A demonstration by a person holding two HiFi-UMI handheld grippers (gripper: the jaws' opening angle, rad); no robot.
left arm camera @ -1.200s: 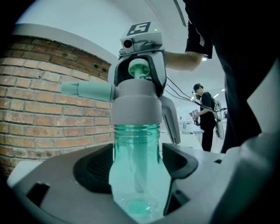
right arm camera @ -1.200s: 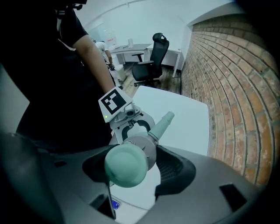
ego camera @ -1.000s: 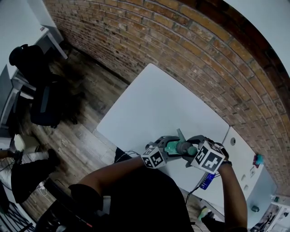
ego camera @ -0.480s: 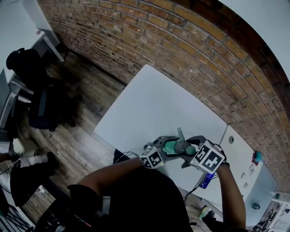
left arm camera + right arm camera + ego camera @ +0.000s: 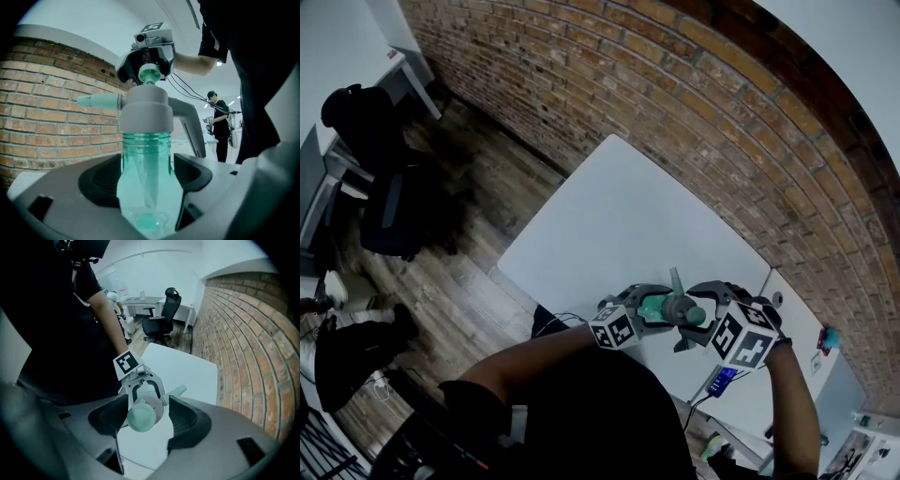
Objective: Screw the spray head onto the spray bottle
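A clear teal spray bottle (image 5: 146,187) lies sideways above the white table (image 5: 619,216), with my left gripper (image 5: 645,305) shut on its body. The grey spray head (image 5: 145,112) sits on the bottle's neck; its nozzle (image 5: 96,100) points left and its trigger hangs down on the right. My right gripper (image 5: 703,314) faces the head's top end, jaws open. In the right gripper view the head's teal top knob (image 5: 139,418) stands between those jaws, with a gap on the right side. The thread under the grey collar is hidden.
A brick wall (image 5: 694,103) runs along the table's far side. A second white table (image 5: 802,328) adjoins at the right, with a blue object (image 5: 724,378) at its near edge. A black office chair (image 5: 394,216) stands on the wood floor at left. A person (image 5: 219,124) stands far off.
My right gripper has drawn back a little to the right and downward from the spray head. The left gripper and the bottle have stayed nearly still.
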